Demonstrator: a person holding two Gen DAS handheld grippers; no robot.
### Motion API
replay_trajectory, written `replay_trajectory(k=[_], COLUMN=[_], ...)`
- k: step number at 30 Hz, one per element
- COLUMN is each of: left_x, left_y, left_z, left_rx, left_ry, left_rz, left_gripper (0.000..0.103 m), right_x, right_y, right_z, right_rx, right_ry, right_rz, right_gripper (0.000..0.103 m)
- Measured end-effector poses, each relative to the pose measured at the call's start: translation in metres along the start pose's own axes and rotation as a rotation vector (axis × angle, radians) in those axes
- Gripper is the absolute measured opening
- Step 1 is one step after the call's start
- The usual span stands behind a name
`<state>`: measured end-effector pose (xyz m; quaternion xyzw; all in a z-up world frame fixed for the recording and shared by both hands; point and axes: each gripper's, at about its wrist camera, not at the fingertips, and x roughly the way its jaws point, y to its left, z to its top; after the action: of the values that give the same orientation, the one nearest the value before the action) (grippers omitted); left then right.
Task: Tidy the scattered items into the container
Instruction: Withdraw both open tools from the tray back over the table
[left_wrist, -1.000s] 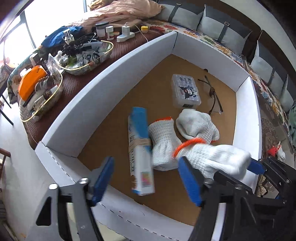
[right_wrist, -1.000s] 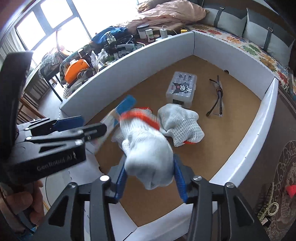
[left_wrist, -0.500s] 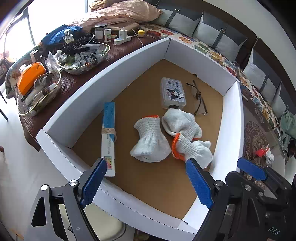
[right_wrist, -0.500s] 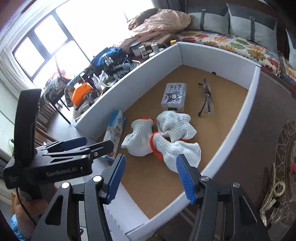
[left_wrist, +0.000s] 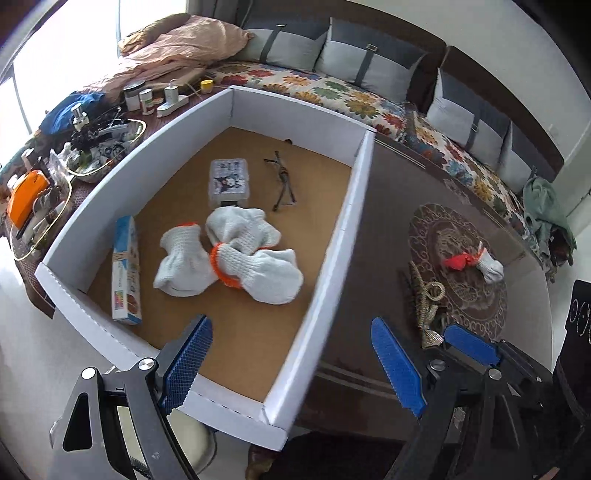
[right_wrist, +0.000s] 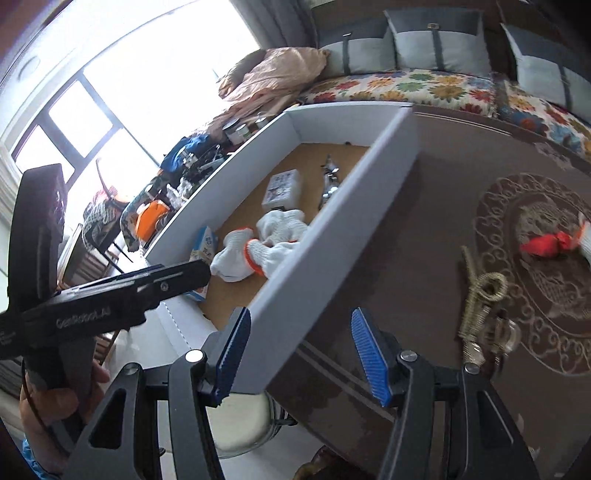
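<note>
The white cardboard box (left_wrist: 343, 218) with a brown floor holds three white gloves with orange cuffs (left_wrist: 255, 269), a blue-white carton (left_wrist: 127, 269), a clear case (left_wrist: 229, 181) and spectacles (left_wrist: 282, 184). The box also shows in the right wrist view (right_wrist: 354, 199). On the brown table to its right lie a white glove with a red end (left_wrist: 476, 260) and a gold hair clip (left_wrist: 428, 299); the clip (right_wrist: 480, 310) and glove (right_wrist: 554, 242) show in the right wrist view. My left gripper (left_wrist: 291, 363) is open and empty over the box's near right corner. My right gripper (right_wrist: 301, 354) is open and empty above the box's near wall.
Two wire baskets of clutter (left_wrist: 107, 147) and small jars (left_wrist: 140, 96) sit on the table left of the box. A floral sofa with grey cushions (left_wrist: 369, 96) runs behind. The table's near edge (left_wrist: 354, 373) lies just below the grippers.
My right gripper dropped the white glove into the box and opened. Both grippers then drew back and swung right, out over the box's right wall toward the table.
</note>
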<state>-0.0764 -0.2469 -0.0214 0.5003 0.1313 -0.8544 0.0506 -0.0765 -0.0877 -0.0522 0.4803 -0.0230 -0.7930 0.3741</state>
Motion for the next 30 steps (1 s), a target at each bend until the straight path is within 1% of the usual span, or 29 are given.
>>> replay_trajectory(k=[4,8,12,15,17,19,22,30], left_x=[-0.001,0.011,0.027,0.038,0.044,0.047,0.048,0.054], left_y=[-0.05,-0.101,-0.144,-0.173,-0.188,-0.197,-0.208,-0.211], left_z=[-0.021,-0.048,-0.074,-0.093,-0.103,-0.109,-0.116,-0.121], left_rx=[0.072,0.125,0.167,0.228,0.266,0.286,0.305,0.336], left_ry=[0.016,0.066,0.127,0.173,0.187,0.185,0.174,0.152], left_rz=[-0.031,-0.075,-0.114,-0.122,-0.11,-0.097,-0.079,-0.019], left_gripper=[0.087,0.087,0.087,0.087,0.087,0.087,0.087,0.087], right_x=[-0.034,-0.06,-0.088,-0.106,-0.113,-0.119,-0.124,-0.12], right_y=[-0.035,-0.071,-0.115,-0.153,-0.175,-0.194,-0.207,-0.207], right_z=[-0.023,-0.051,-0.084,-0.111,-0.126,-0.139,-0.151,-0.149], right_rx=[0.057,0.117,0.181,0.252,0.304,0.365,0.412,0.393], right_ry=[-0.034,-0.04,-0.054,-0.069,-0.07,-0.068,-0.071,-0.06], right_rz=[-0.008,-0.035,-0.089,-0.145,-0.171,-0.197,-0.206,-0.229], right_gripper=[0.058,0.058,0.058,0.058,0.058,0.058,0.058,0.058])
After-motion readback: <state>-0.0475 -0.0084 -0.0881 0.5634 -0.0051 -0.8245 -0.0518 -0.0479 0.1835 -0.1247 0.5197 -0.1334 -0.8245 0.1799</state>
